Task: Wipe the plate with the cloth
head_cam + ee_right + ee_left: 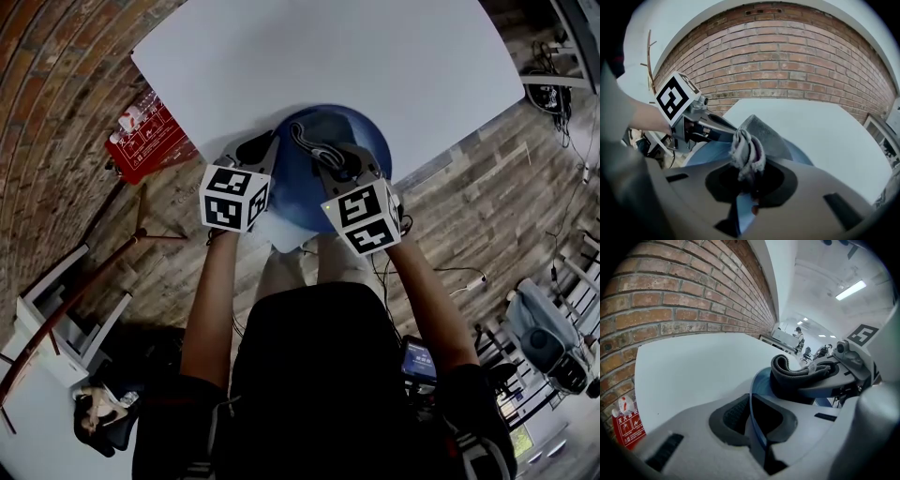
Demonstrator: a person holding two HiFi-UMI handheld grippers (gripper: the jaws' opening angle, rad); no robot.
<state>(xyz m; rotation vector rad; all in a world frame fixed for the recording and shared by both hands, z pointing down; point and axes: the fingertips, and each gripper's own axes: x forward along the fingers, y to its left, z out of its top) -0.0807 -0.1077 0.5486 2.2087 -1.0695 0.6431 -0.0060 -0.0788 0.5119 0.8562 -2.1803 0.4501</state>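
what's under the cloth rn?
The blue plate, resting on the white table. The cloth hides the patch of plate beneath it, so that patch's state cannot be seen.

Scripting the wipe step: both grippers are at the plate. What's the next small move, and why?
Probably ease the right gripper down until the cloth presses flat on the plate. The left gripper already clamps the rim, and the cloth sits bunched in the right jaws.

I work in an office-like lab: brick wall (670,301), white table (328,56), plank floor (487,187), strip lights (851,290), distant chairs (820,351).
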